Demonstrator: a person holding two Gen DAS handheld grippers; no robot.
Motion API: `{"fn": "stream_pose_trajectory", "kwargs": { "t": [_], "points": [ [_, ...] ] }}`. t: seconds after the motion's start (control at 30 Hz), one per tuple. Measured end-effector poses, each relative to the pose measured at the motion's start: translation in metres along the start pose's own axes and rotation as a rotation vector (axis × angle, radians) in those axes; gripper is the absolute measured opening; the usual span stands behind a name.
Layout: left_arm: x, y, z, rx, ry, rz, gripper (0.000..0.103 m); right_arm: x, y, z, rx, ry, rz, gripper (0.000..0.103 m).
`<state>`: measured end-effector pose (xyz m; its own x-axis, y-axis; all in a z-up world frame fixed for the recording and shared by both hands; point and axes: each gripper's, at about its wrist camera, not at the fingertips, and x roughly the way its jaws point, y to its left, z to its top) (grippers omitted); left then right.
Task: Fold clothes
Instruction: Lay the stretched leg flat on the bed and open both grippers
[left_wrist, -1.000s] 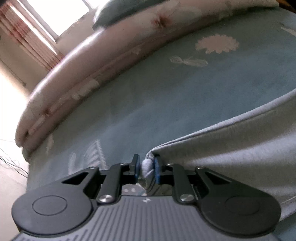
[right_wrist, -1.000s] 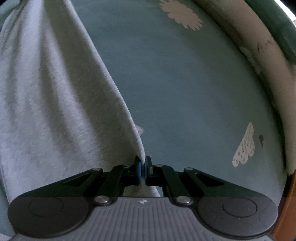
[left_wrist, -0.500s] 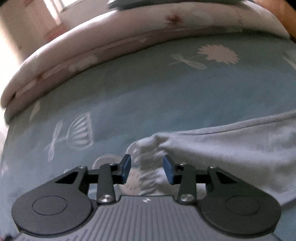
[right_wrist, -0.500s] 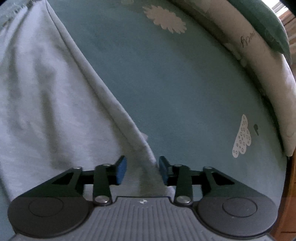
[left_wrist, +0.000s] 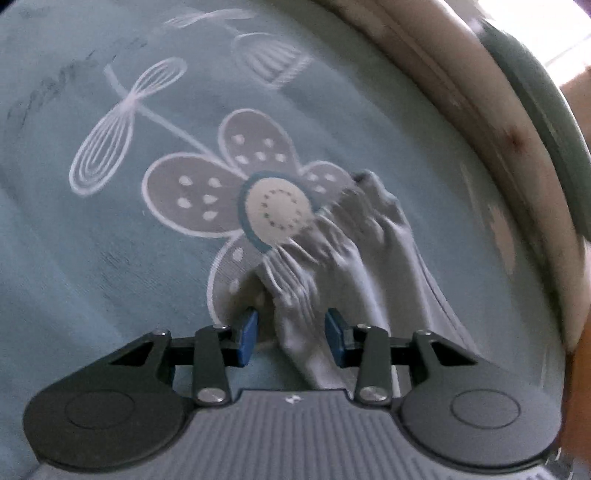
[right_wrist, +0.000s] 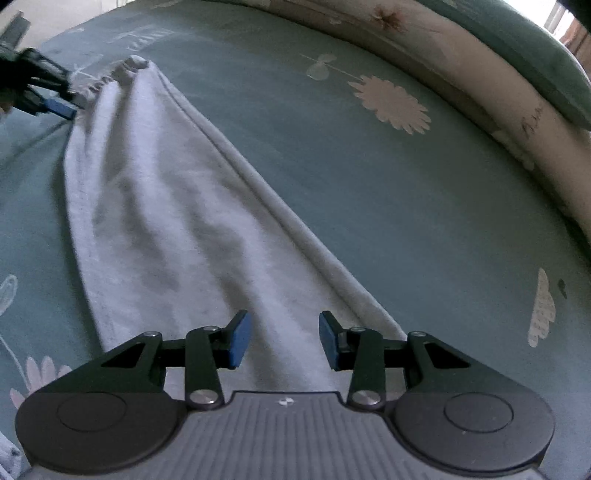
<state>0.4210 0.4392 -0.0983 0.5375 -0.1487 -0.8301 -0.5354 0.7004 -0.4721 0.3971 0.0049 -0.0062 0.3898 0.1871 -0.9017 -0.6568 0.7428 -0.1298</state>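
My grey garment (right_wrist: 177, 229) lies lengthwise on the teal flower-print bed sheet (right_wrist: 424, 206), running from my unclenched right gripper (right_wrist: 282, 338) to my left gripper (left_wrist: 291, 332), jaws closing, grasping nothing.

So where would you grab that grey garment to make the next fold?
Probably the gathered elastic end of the grey garment, coming from above: its bunched ridges stand up off the bedspread, giving the left gripper something to pinch, while the middle lies flat.
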Motion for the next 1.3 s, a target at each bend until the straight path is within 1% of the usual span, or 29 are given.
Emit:
{"fn": "stream_pose_trajectory", "kwargs": {
  "t": [0.03,0.07,0.1,0.17,0.2,0.27,0.33,0.4,0.47,0.5,0.53,0.6,0.67,0.73,0.77,0.8,0.87,0.9,0.93,0.97,1.0,1.03,1.1,1.13,1.17,1.2,1.23,1.3],
  "points": [
    [0.003,-0.001,0.000,-0.013,-0.011,-0.004,0.035,0.002,-0.001,0.003,0.003,-0.001,0.005,0.045],
    [0.003,-0.005,0.001,0.005,-0.015,0.013,0.015,0.005,-0.002,0.006,0.005,-0.001,0.010,0.045],
    [0.002,-0.009,0.002,0.026,-0.017,0.034,0.011,0.007,-0.003,0.009,0.008,-0.002,0.015,0.045],
    [-0.003,-0.016,0.003,0.085,-0.012,0.101,0.011,0.017,-0.009,0.014,0.008,0.003,0.023,0.045],
    [-0.008,-0.015,0.002,0.107,-0.012,0.119,0.011,0.017,-0.007,0.014,0.008,0.005,0.023,0.045],
    [-0.017,-0.015,0.000,0.153,-0.011,0.154,0.012,0.018,-0.004,0.014,0.012,0.008,0.031,0.045],
    [-0.020,-0.011,-0.002,0.211,0.008,0.178,0.021,0.017,-0.002,0.012,0.015,0.009,0.037,0.045],
    [-0.022,-0.009,-0.002,0.255,0.026,0.180,0.026,0.022,-0.002,0.014,0.024,0.012,0.034,0.045],
    [-0.029,-0.009,-0.002,0.281,0.011,0.173,0.032,0.028,-0.002,0.017,0.040,0.016,0.038,0.045],
    [-0.034,-0.015,-0.002,0.317,-0.007,0.189,0.032,0.031,-0.002,0.020,0.052,0.016,0.047,0.045],
    [-0.039,-0.021,-0.004,0.365,-0.031,0.216,0.032,0.033,0.002,0.022,0.064,0.013,0.064,0.045],
    [-0.048,-0.036,-0.010,0.470,-0.080,0.258,0.032,0.036,0.010,0.026,0.088,0.006,0.098,0.051],
    [-0.052,-0.053,-0.022,0.580,-0.112,0.236,0.036,0.042,0.021,0.029,0.128,0.008,0.132,0.052],
    [-0.047,-0.070,-0.037,0.699,-0.114,0.176,0.037,0.053,0.034,0.031,0.184,0.016,0.164,0.052],
    [-0.041,-0.080,-0.044,0.760,-0.107,0.147,0.038,0.059,0.040,0.031,0.234,0.015,0.173,0.052],
    [-0.034,-0.086,-0.050,0.799,-0.102,0.128,0.040,0.063,0.046,0.031,0.281,0.010,0.183,0.052],
    [-0.017,-0.096,-0.059,0.856,-0.099,0.098,0.040,0.075,0.056,0.031,0.387,0.031,0.213,0.052],
    [-0.010,-0.097,-0.061,0.868,-0.096,0.098,0.040,0.079,0.061,0.030,0.434,0.029,0.217,0.057],
    [-0.001,-0.097,-0.063,0.871,-0.085,0.115,0.040,0.083,0.066,0.029,0.481,0.026,0.221,0.063],
    [0.006,-0.093,-0.063,0.863,-0.071,0.142,0.040,0.084,0.069,0.027,0.522,0.002,0.224,0.077],
    [0.013,-0.090,-0.063,0.854,-0.056,0.168,0.042,0.085,0.072,0.025,0.555,-0.016,0.227,0.085],
    [0.018,-0.087,-0.062,0.843,-0.048,0.188,0.044,0.086,0.074,0.024,0.585,-0.032,0.230,0.086],
    [0.014,-0.080,-0.059,0.812,-0.066,0.198,0.044,0.088,0.078,0.023,0.599,-0.046,0.224,0.094],
    [0.011,-0.079,-0.057,0.798,-0.069,0.229,0.044,0.088,0.079,0.023,0.605,-0.052,0.229,0.096],
    [0.008,-0.079,-0.057,0.793,-0.073,0.242,0.039,0.088,0.080,0.024,0.611,-0.058,0.233,0.097],
    [0.003,-0.080,-0.059,0.798,-0.077,0.230,0.037,0.087,0.080,0.025,0.605,-0.055,0.231,0.097],
    [-0.003,-0.082,-0.060,0.804,-0.081,0.217,0.037,0.087,0.080,0.026,0.599,-0.053,0.230,0.097],
    [-0.014,-0.084,-0.065,0.820,-0.088,0.190,0.040,0.083,0.076,0.026,0.612,-0.053,0.244,0.093]
  ]
}}
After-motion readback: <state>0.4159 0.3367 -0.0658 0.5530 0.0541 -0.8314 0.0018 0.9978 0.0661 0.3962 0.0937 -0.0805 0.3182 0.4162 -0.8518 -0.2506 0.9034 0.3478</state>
